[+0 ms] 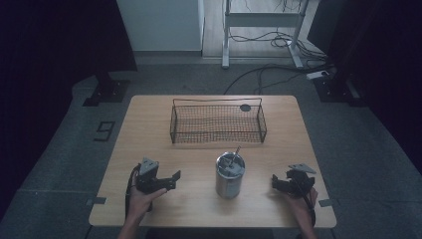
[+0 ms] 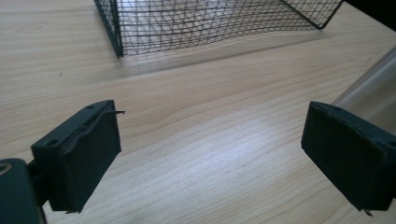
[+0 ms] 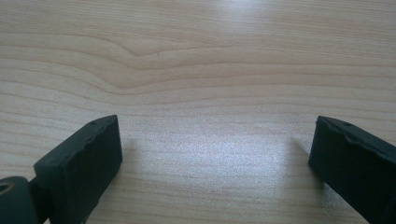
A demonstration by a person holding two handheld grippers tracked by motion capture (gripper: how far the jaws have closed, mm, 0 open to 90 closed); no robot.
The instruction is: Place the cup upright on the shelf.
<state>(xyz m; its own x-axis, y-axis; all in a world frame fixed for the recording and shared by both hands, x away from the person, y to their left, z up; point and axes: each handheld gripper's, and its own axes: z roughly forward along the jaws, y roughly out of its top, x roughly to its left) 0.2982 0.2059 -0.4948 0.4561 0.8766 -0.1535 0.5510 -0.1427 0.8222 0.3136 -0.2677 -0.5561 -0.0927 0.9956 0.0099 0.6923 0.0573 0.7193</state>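
A metal can [image 1: 230, 175] stands upright near the front middle of the wooden table [image 1: 149, 124], with a thin rod sticking out of its top. Behind it sits an empty black wire basket [image 1: 218, 121]. My left gripper [image 1: 171, 180] rests left of the can, open, nothing between its black pads [image 2: 84, 154]; the basket's corner [image 2: 116, 42] lies ahead of it and the can's side [image 2: 373, 88] shows blurred at the right. My right gripper [image 1: 276, 182] rests right of the can, open over bare wood, its pads [image 3: 88, 158] wide apart.
A small dark disc [image 1: 245, 107] lies on the table just behind the basket's far right corner. Beyond the table are a white desk frame [image 1: 259, 30], cables on the floor [image 1: 268, 74] and dark curtains at both sides.
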